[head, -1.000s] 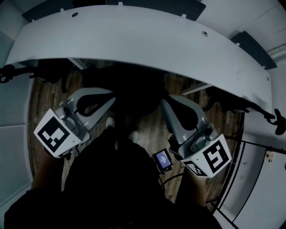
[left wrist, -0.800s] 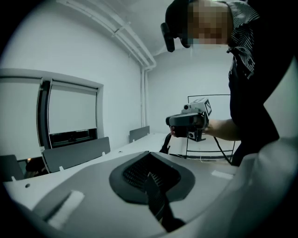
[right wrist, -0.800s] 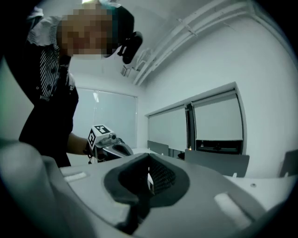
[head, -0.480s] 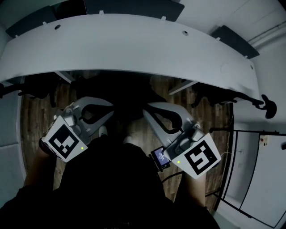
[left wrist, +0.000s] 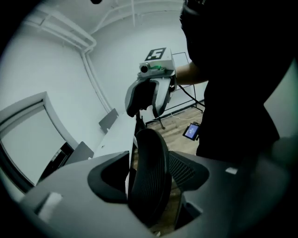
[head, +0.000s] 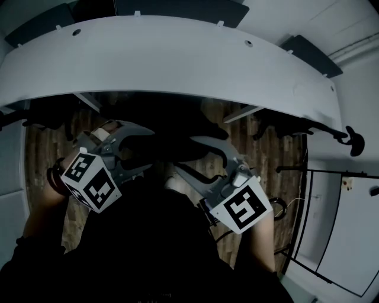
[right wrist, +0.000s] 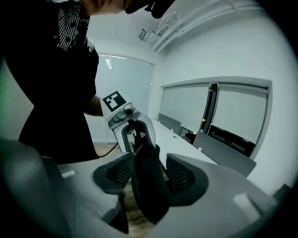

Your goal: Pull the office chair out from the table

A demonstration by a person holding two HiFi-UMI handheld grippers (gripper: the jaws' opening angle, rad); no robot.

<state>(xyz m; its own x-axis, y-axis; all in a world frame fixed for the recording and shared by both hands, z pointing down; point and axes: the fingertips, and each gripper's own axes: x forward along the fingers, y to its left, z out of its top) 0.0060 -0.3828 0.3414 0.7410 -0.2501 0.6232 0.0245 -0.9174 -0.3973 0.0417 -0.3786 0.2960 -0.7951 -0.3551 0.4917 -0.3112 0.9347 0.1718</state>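
Note:
The black mesh office chair (head: 172, 127) is tucked under the white curved table (head: 177, 59), right in front of the person. My left gripper (head: 142, 148) is at the left edge of the chair's backrest (left wrist: 149, 176), my right gripper (head: 186, 157) at its right edge. In the left gripper view the jaws have just been opening and stand on either side of the backrest edge, with a gap on one side. The right gripper view shows the same: my right gripper (right wrist: 149, 174) has just been opening, and the backrest edge (right wrist: 146, 190) sits between its pads without being squeezed.
Dark chair backs (head: 177, 9) stand along the table's far side. More black chairs (head: 308, 127) sit at both ends of the table. A small lit screen (left wrist: 192, 131) hangs by the person's side. The floor (head: 41, 154) is wood. A glass partition (head: 337, 237) is at the right.
Both grippers came down and inward toward the chair, and each rolled about its own axis. Their jaws went from shut to open and now stand around the backrest edges.

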